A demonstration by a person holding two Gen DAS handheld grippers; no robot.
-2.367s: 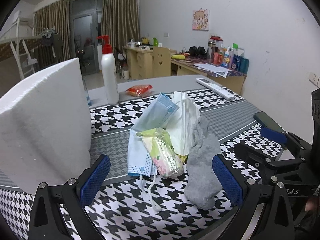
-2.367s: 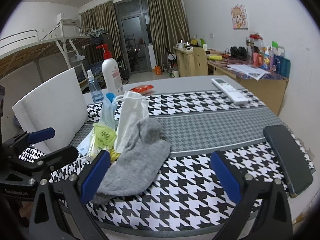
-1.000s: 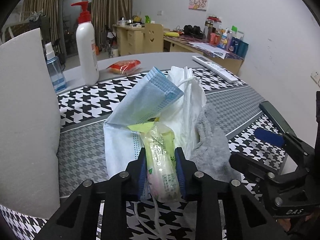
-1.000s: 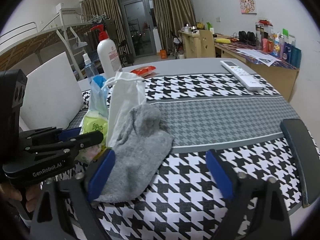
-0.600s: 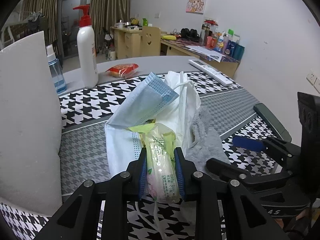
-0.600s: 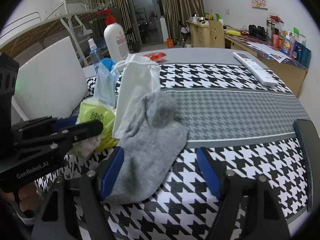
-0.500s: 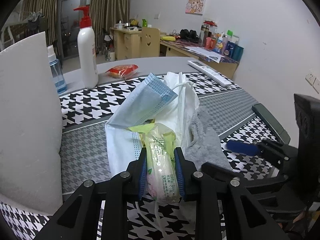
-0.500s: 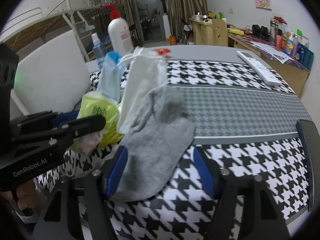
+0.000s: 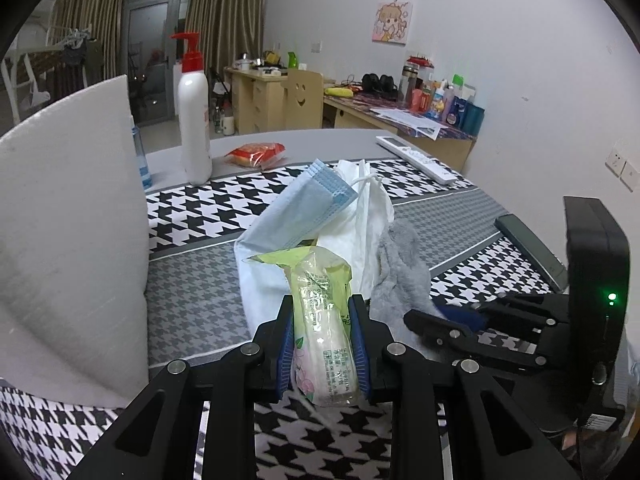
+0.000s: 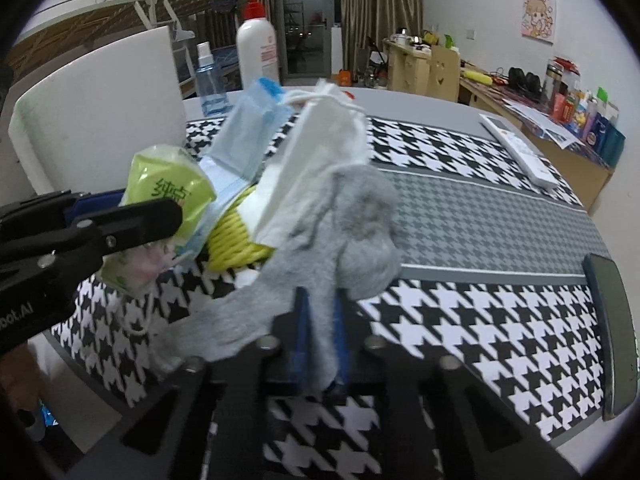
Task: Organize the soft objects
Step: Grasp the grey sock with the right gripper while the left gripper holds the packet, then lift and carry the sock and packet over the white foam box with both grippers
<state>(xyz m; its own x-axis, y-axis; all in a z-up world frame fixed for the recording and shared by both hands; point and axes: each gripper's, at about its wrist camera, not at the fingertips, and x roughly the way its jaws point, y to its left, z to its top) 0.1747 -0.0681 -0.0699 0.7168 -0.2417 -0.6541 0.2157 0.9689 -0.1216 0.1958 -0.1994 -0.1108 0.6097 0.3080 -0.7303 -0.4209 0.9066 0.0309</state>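
the houndstooth tabletop [image 9: 192, 216] carries the pile beside a white foam block [image 9: 68, 216] (leaning, likely a backstop). the right gripper [image 10: 320, 334] is clamped on the grey sock [image 10: 344, 240], lifting it off the heap. the left gripper [image 9: 322, 342] is closed around the green tissue pack [image 9: 324, 320] — one item each, probably to separate them from the blue mask [image 9: 300, 212].

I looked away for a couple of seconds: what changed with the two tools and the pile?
The left tool closed on the tissue pack and keeps hold of it. The right tool moved in and shut on the grey sock, bunching it. The blue mask, white bag and foam block stayed put.
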